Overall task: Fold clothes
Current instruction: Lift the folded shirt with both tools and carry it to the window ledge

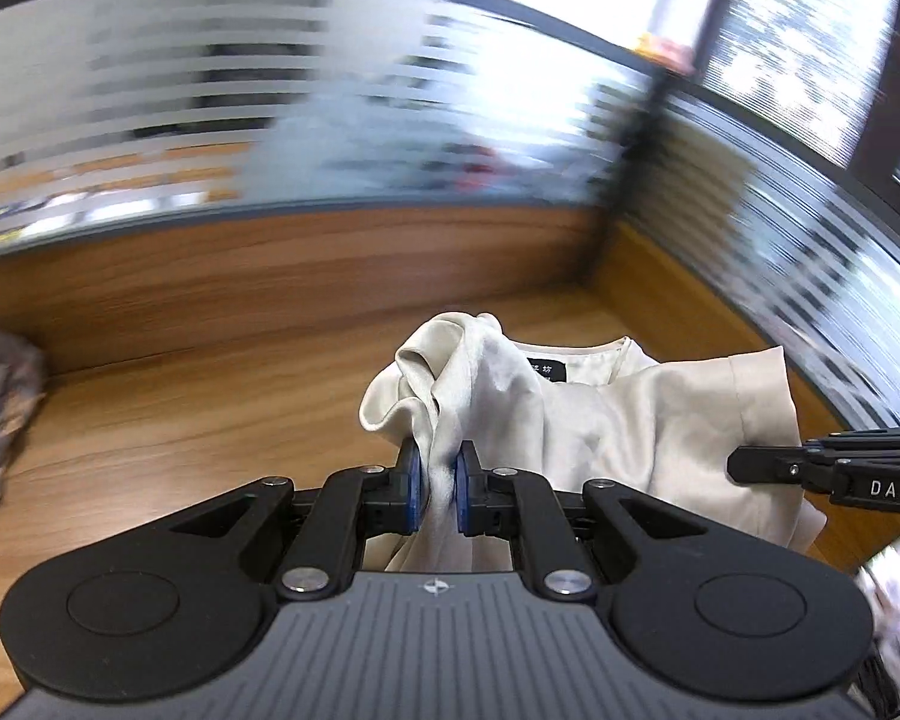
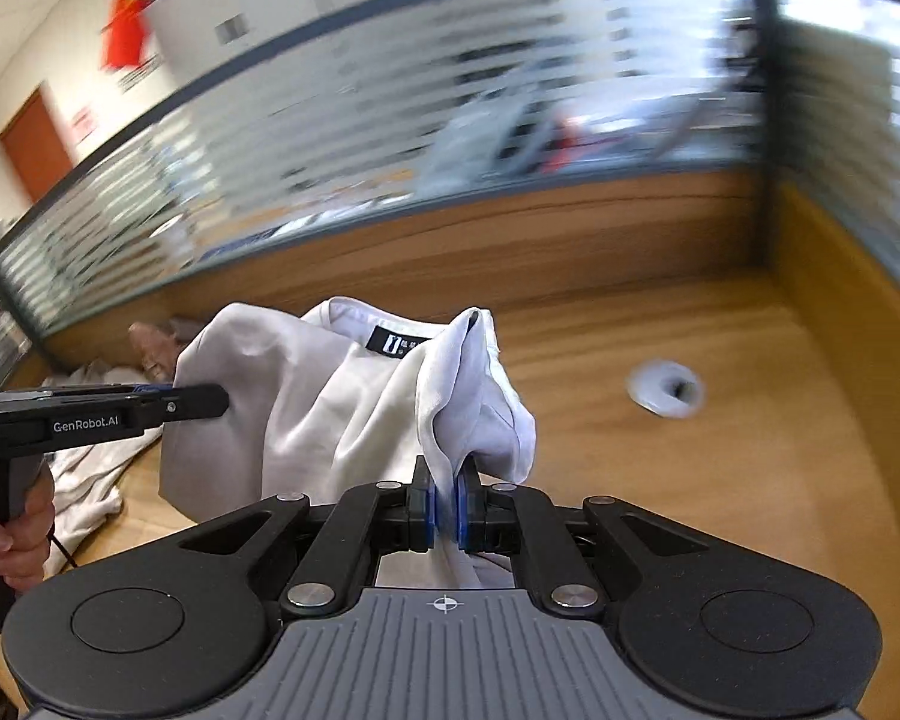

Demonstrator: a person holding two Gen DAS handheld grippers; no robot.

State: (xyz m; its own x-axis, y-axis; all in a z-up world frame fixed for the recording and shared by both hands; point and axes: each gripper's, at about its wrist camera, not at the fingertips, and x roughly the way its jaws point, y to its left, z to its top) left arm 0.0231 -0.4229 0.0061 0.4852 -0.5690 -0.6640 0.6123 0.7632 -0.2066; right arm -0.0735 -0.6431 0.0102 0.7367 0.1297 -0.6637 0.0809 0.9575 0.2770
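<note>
A cream satin top (image 1: 606,414) with a black neck label hangs lifted above the wooden desk (image 1: 168,414), stretched between both grippers. My left gripper (image 1: 437,486) is shut on a bunched fold of its fabric, which rises in a peak past the blue pads. In the right wrist view the same top (image 2: 330,414) spreads to the left, and my right gripper (image 2: 445,507) is shut on another pinched fold. The right gripper's fingers (image 1: 768,468) enter the left wrist view from the right. The left gripper's fingers (image 2: 192,401) reach in from the left of the right wrist view, a hand (image 2: 18,534) holding its handle.
More crumpled clothes lie at the desk's left end (image 1: 0,402) and behind the lifted top (image 2: 90,480). A round cable grommet (image 2: 666,387) sits in the desk to the right. Frosted striped glass partitions (image 1: 270,90) close the desk's back and right side.
</note>
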